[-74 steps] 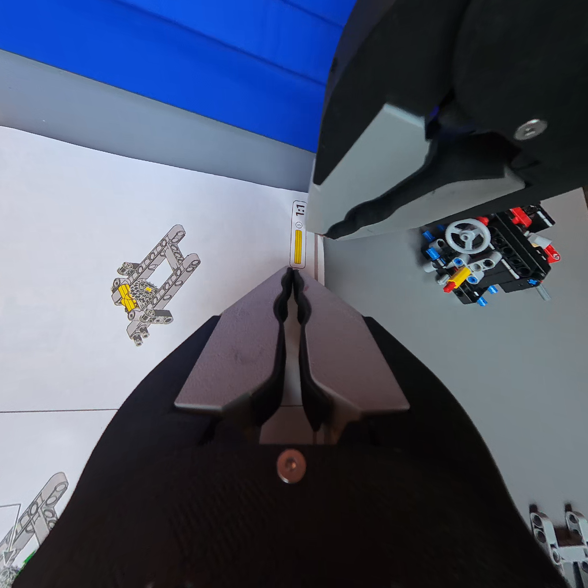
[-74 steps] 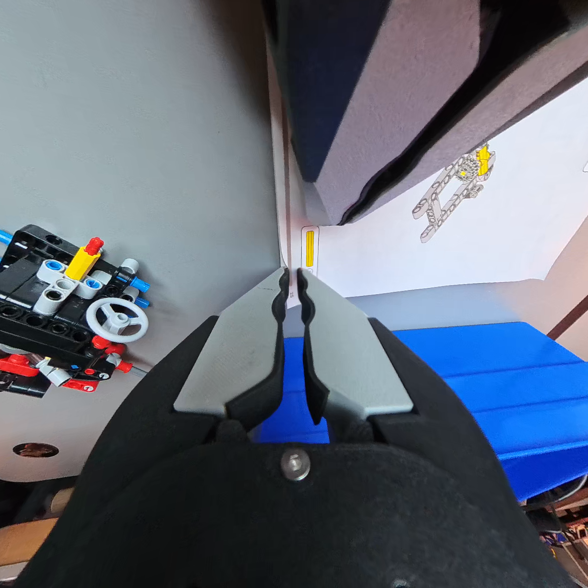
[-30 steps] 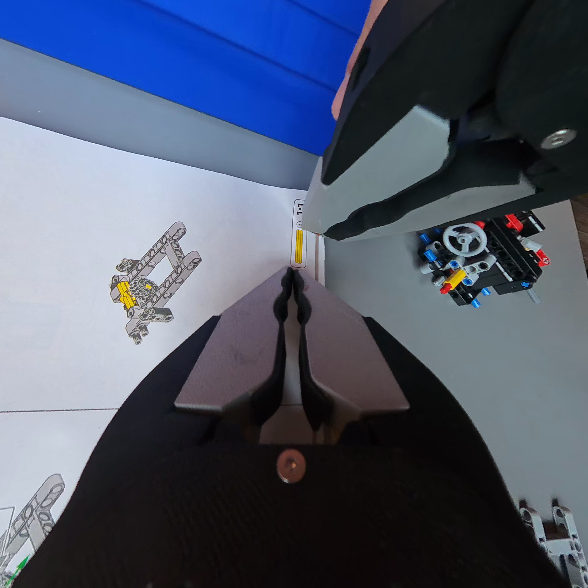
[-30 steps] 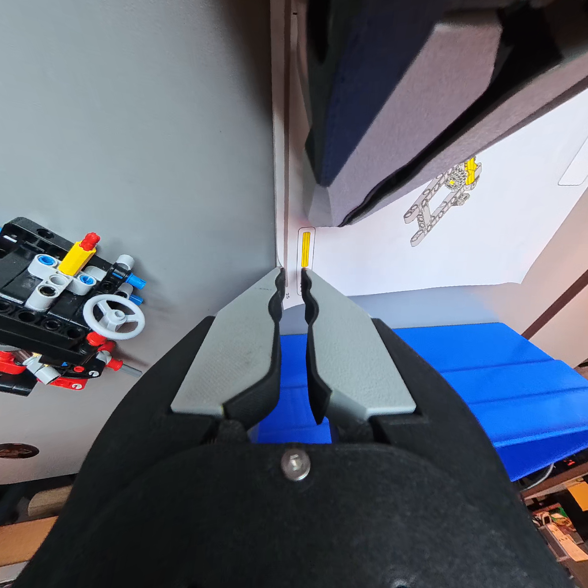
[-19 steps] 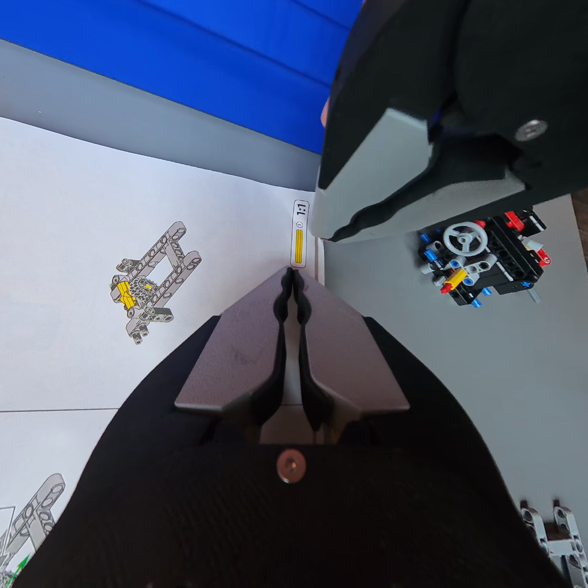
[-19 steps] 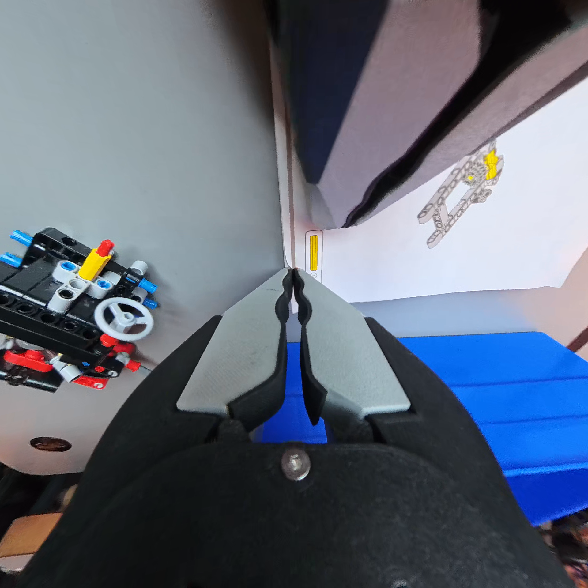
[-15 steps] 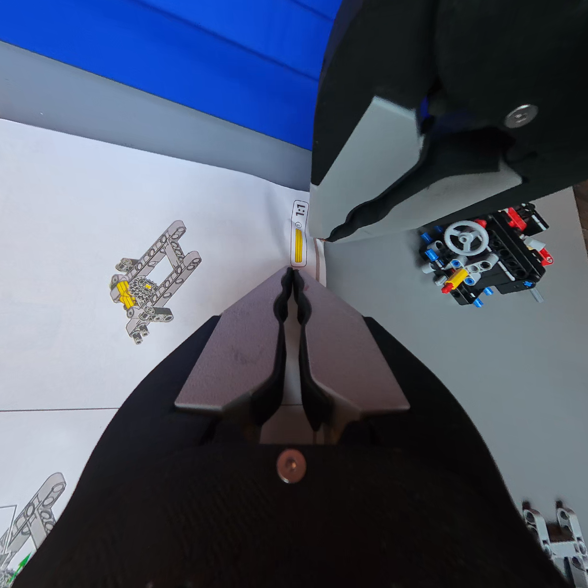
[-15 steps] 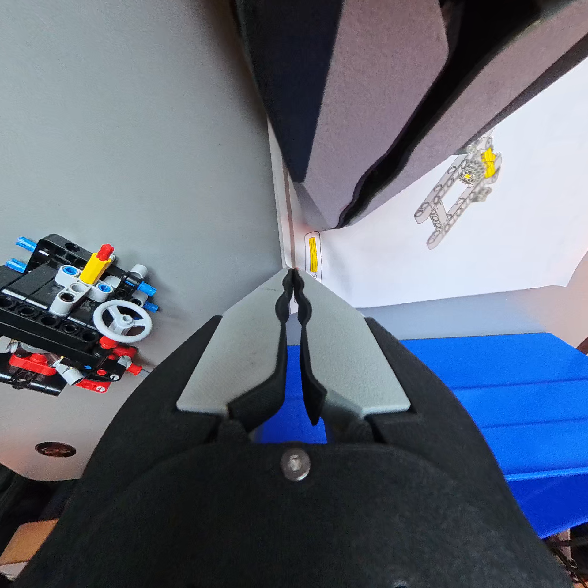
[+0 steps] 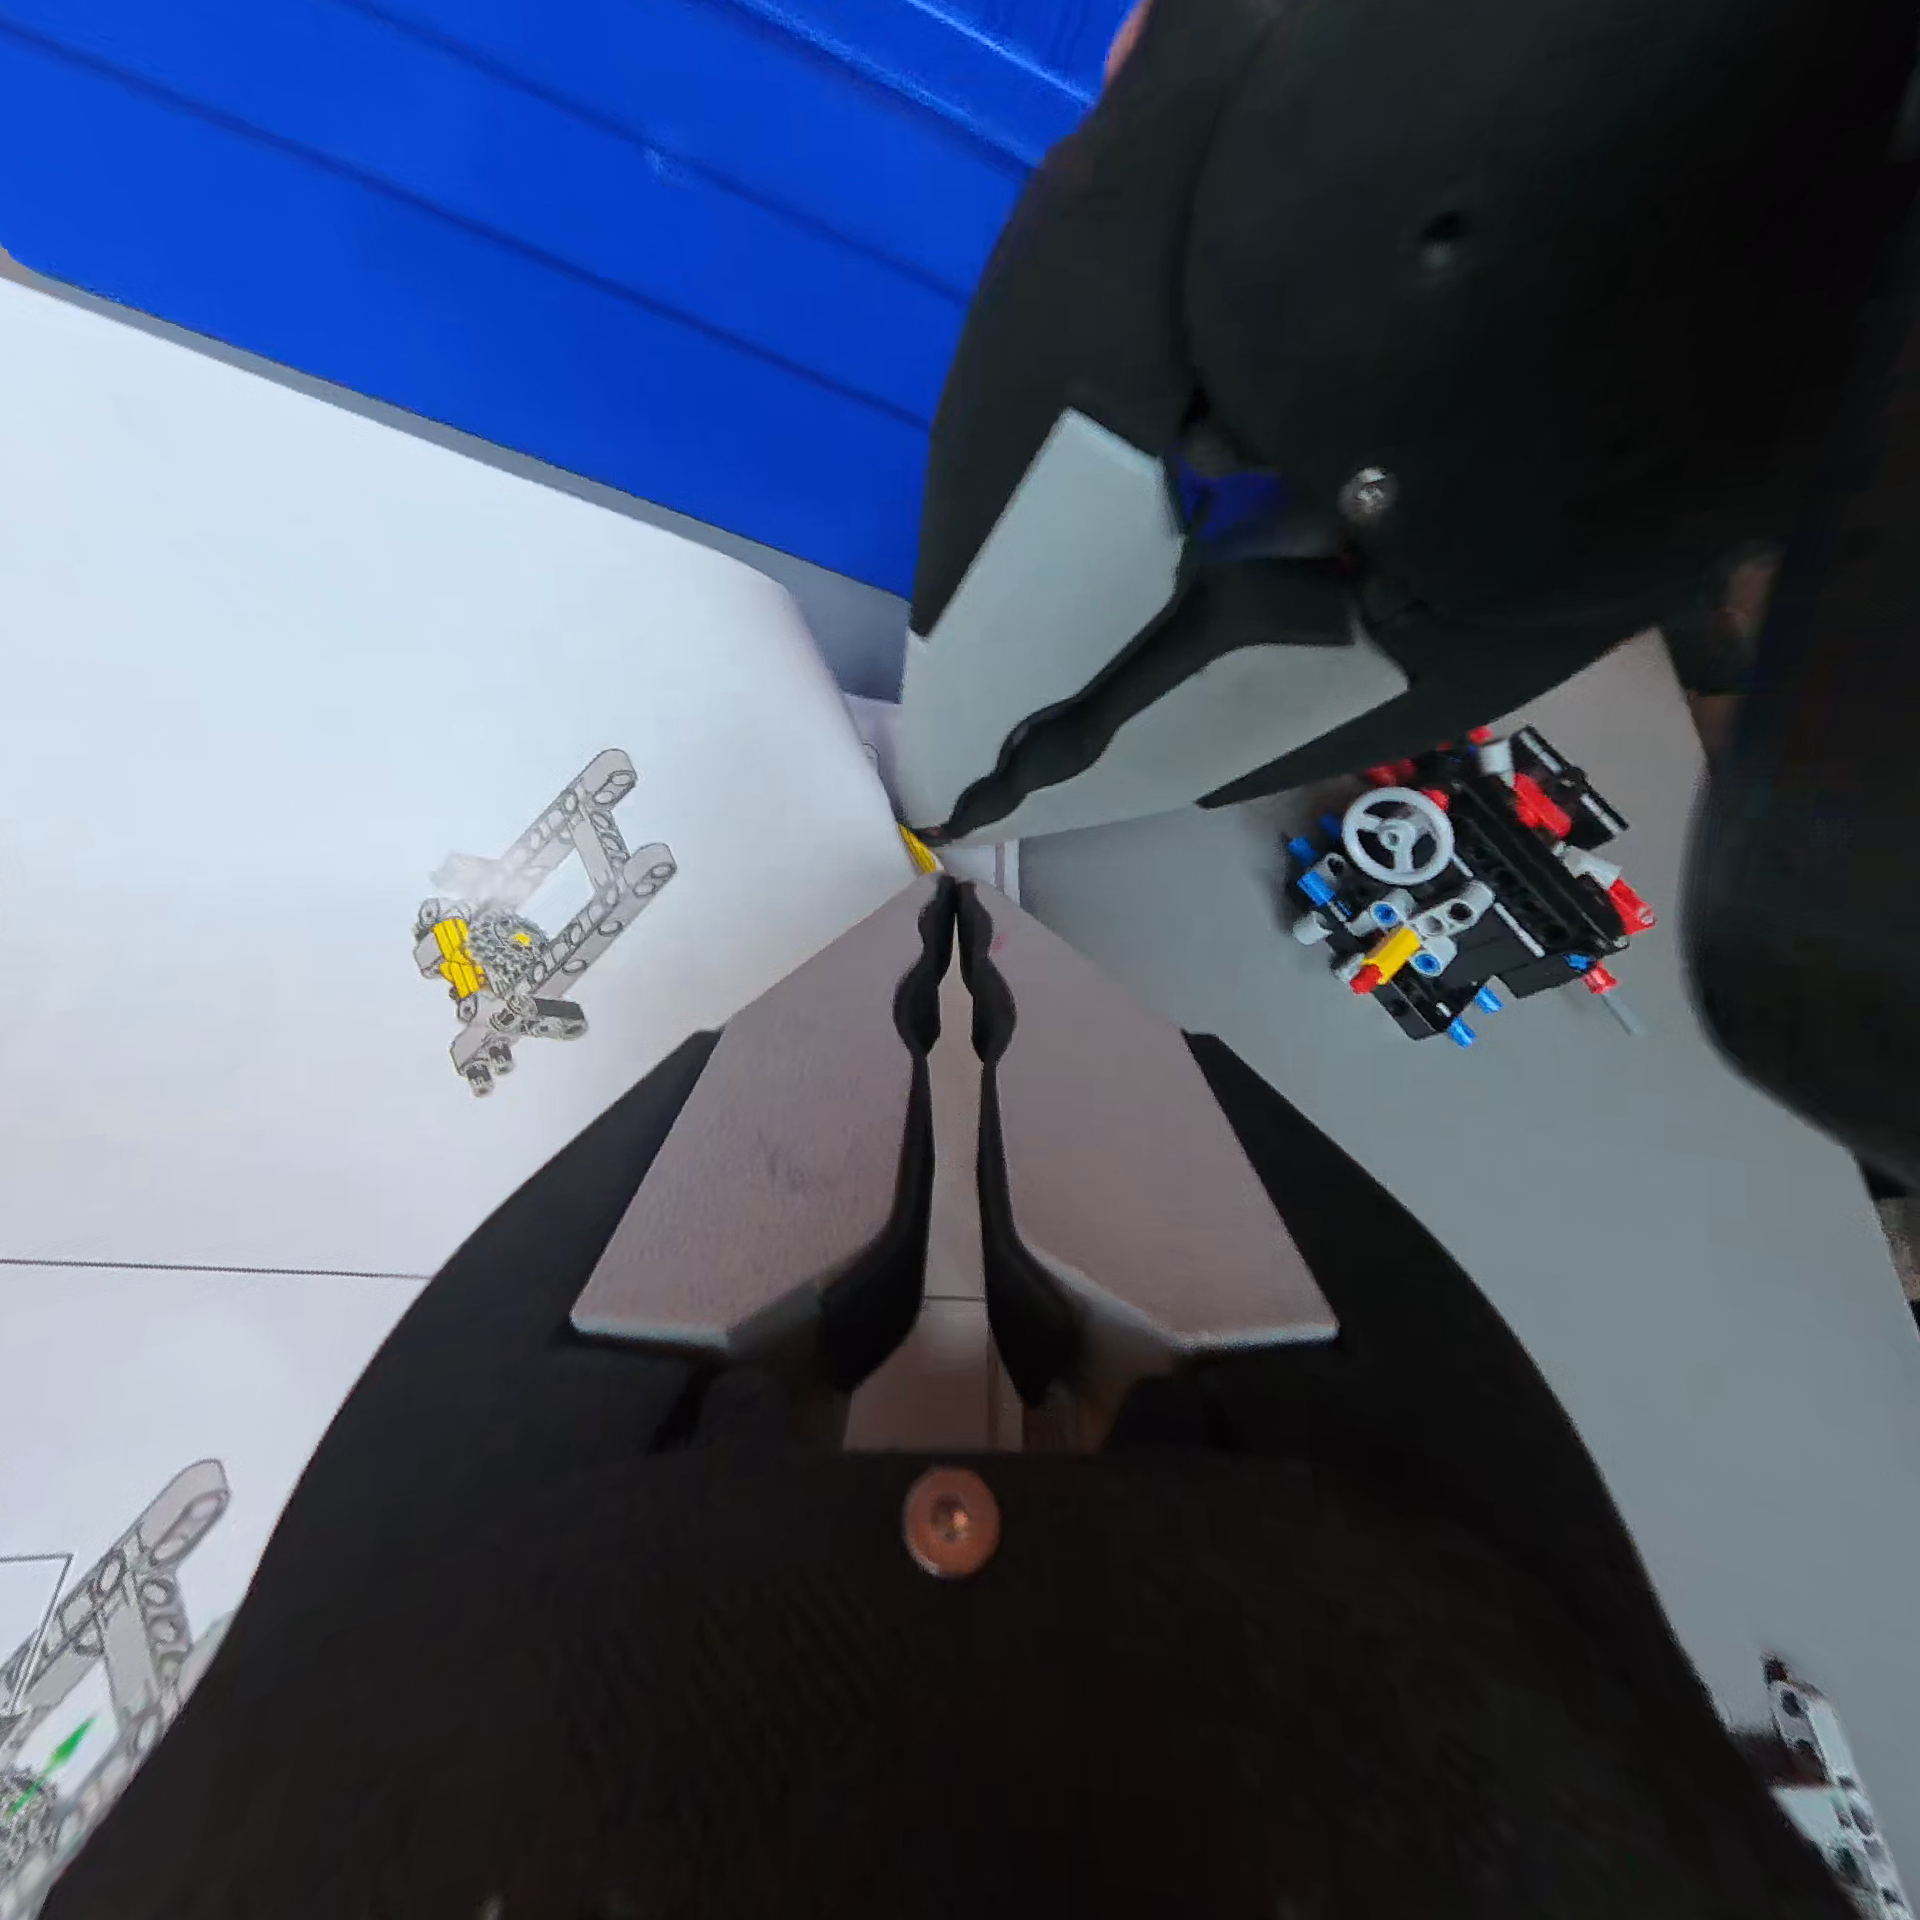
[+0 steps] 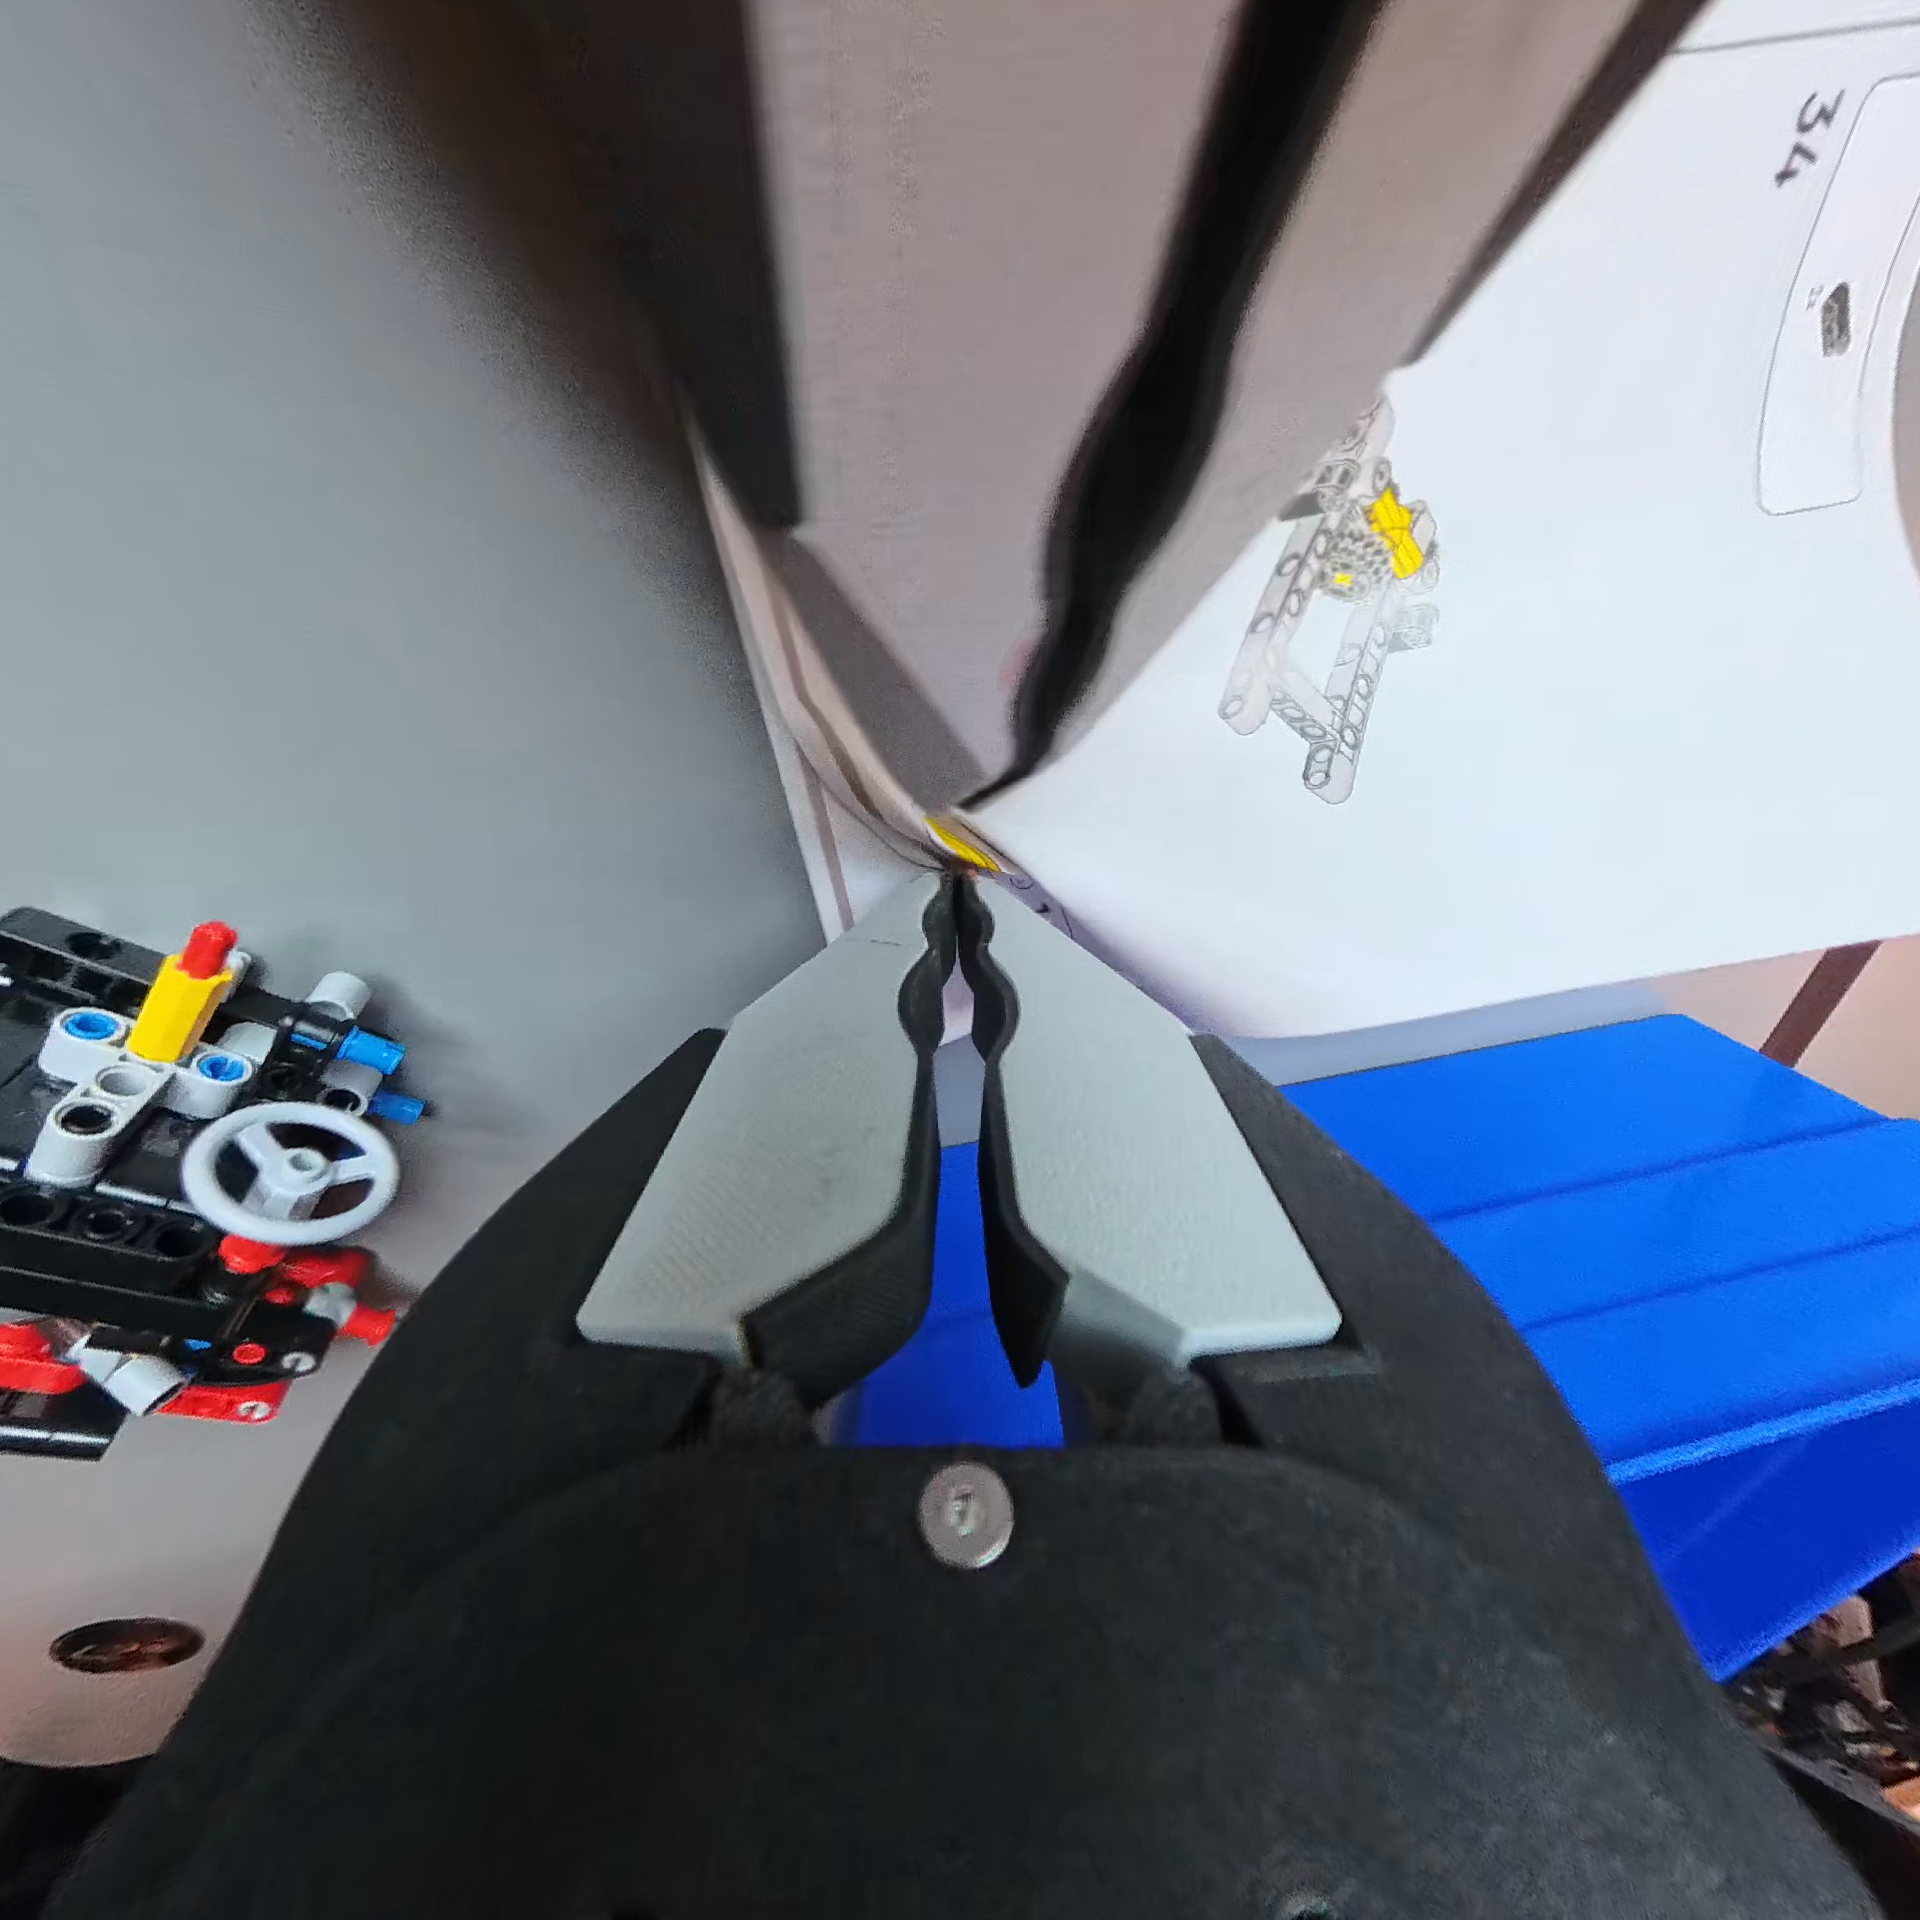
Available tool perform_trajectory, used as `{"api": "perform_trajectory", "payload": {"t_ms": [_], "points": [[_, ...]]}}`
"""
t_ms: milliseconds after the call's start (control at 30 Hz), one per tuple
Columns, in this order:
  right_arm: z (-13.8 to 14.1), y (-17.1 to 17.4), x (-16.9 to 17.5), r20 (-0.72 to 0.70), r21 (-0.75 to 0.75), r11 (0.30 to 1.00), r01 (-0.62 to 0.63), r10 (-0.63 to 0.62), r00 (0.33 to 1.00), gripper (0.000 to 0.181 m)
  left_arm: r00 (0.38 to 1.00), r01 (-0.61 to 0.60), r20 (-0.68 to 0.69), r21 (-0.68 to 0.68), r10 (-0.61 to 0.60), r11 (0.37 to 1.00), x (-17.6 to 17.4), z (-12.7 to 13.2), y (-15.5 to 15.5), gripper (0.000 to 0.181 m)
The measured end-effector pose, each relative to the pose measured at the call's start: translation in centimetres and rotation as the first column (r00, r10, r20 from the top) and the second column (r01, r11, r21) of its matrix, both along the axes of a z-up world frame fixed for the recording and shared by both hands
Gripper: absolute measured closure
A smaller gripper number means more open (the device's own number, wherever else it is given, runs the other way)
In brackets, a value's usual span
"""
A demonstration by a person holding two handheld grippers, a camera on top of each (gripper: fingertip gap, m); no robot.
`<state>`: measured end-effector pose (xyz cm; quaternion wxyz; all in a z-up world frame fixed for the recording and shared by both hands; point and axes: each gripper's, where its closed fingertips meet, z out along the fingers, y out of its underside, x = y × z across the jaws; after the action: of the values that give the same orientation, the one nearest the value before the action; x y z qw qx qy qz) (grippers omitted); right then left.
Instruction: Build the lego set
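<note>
White instruction page [image 9: 312, 644], black lego assembly [image 9: 1475, 914] with red, blue, yellow bits, blue mat [image 9: 520, 208]

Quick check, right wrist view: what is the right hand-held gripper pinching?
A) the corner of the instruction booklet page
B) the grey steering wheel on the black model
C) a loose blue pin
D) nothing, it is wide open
A: the right hand-held gripper is closed on the lifted corner of the instruction booklet page, while the black model with its grey steering wheel sits apart on the grey table.
</note>
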<state>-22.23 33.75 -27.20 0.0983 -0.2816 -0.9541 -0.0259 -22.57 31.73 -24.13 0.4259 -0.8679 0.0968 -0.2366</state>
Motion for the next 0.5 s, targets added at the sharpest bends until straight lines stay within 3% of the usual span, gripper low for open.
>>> {"api": "perform_trajectory", "payload": {"t_ms": [67, 200, 233, 300, 500], "points": [[0.0, -0.1, -0.2, 0.003, -0.010, 1.000, 0.018, -0.018, 1.000, 0.181, 0.998, -0.011, -0.058, -0.022, 0.010, 1.000, 0.1, -0.6, -0.4, 0.181], [0.0, 0.0, -0.4, 0.002, -0.017, 0.999, 0.039, -0.039, 0.999, 0.181, 0.989, -0.084, -0.123, -0.020, 0.081, 0.996, -0.1, -0.9, -0.3, 0.145], [0.0, 0.1, -0.3, 0.003, -0.013, 0.999, 0.041, -0.041, 0.999, 0.181, 0.992, -0.086, -0.100, -0.022, 0.083, 0.996, 0.2, -0.8, -0.2, 0.149], [0.0, 0.2, -0.3, 0.009, -0.011, 0.999, 0.048, -0.048, 0.999, 0.181, 0.995, -0.091, -0.054, -0.038, 0.089, 0.995, 0.6, -0.8, 0.0, 0.141], [-0.1, 0.3, -0.2, 0.022, -0.008, 0.998, 0.055, -0.055, 0.998, 0.181, 0.986, -0.157, -0.075, -0.059, 0.152, 0.986, -0.3, -1.3, 0.1, 0.135]]}}
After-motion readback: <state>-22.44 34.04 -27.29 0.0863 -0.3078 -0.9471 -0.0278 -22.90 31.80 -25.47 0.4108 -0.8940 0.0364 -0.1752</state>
